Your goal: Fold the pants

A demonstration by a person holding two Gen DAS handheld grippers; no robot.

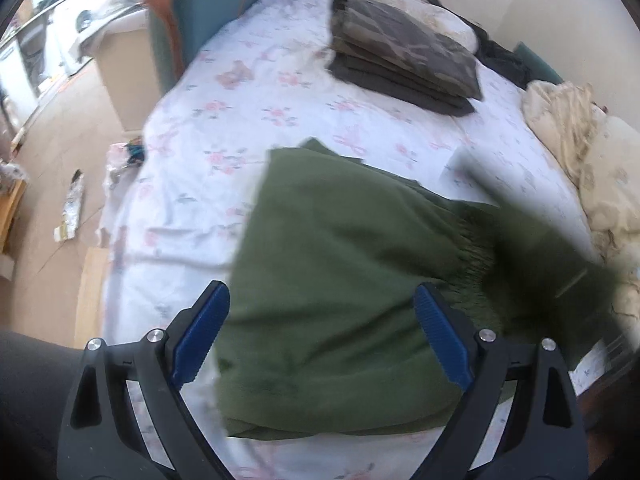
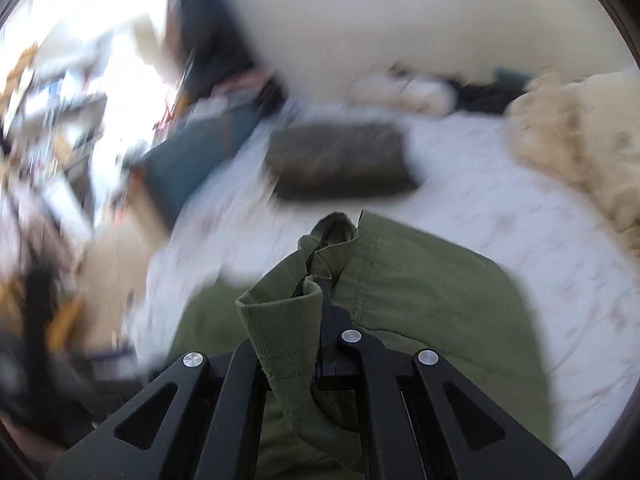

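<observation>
The green pants (image 1: pixel 332 272) lie part-folded on the floral bed sheet (image 1: pixel 224 112); the right gripper (image 2: pixel 326 280) is clenched on their waistband (zipper end), mid-fold; the left gripper (image 1: pixel 320 336) hangs released above; next, probably, lay that edge flat and smooth it.

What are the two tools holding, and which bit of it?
The right tool is shut on the green pants, pinching a folded edge by the zipper. The left tool is open above the pants and holds nothing.
</observation>
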